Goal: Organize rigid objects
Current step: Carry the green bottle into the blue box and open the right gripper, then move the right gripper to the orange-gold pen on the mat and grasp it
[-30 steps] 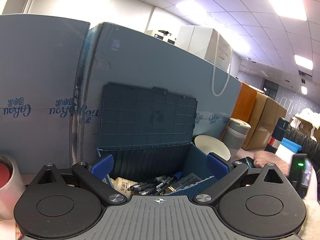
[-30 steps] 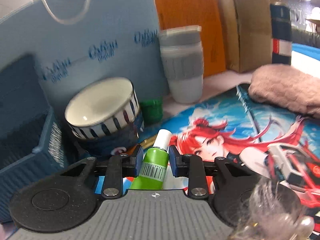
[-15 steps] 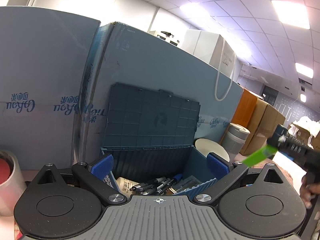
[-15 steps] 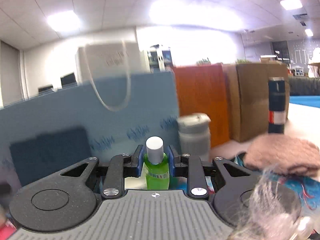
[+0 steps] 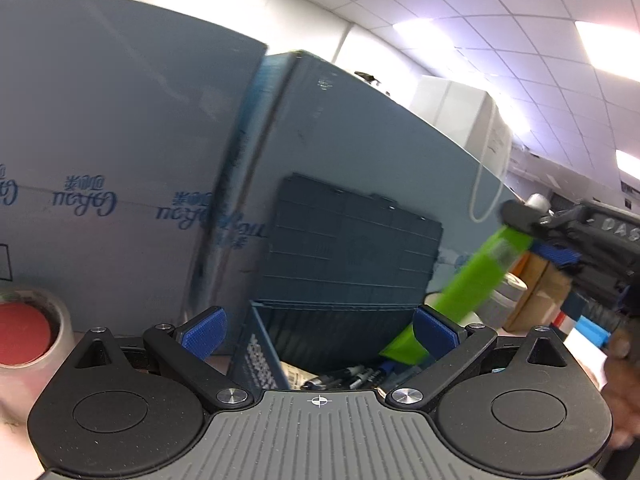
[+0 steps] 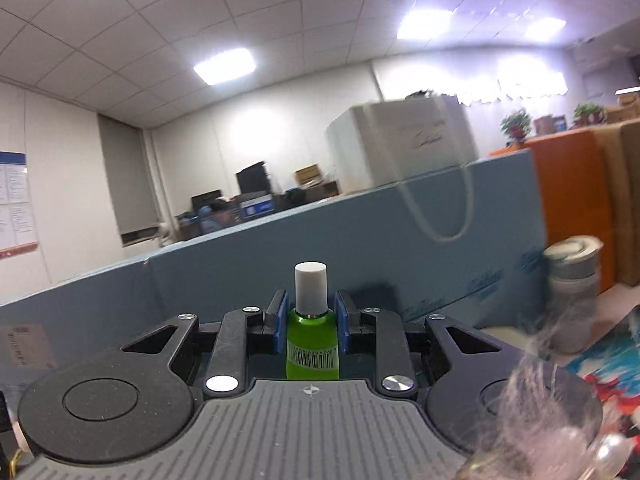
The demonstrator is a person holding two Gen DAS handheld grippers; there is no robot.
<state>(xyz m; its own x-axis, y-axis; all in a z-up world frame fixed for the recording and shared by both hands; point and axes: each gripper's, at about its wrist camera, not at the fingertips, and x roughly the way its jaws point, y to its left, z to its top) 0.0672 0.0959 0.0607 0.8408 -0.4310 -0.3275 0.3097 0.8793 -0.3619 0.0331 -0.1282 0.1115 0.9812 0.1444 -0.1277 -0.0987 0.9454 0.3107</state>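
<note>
A second ago the right claw (image 6: 311,322) held the green bottle (image 6: 312,344) low over the printed mat, with a striped bowl close ahead. Now the same claw, its blue pads still pressed on the bottle's neck and shoulders, points nearly level: ceiling panels, a back wall and the top edge of the pale blue cartons (image 6: 420,248) fill its view. In the left wrist view the bottle was not in sight then; now it hangs slanted at the right, base down and to the left, over the right corner of the open blue crate (image 5: 344,320), its lower end passing behind the left claw's right finger.

The left claw (image 5: 318,330) stands wide with nothing between its pads, aimed at the crate much as before.

Only the left view shows the crate's raised lid (image 5: 352,248), the pens (image 5: 356,372) lying inside it, and a tape roll (image 5: 28,336) at the left edge. Only the right view shows the bottle's white cap (image 6: 311,286) and barcode, a grey lidded cup (image 6: 574,276) beside the cartons, and the white paper bag (image 6: 404,148) on top of them.
</note>
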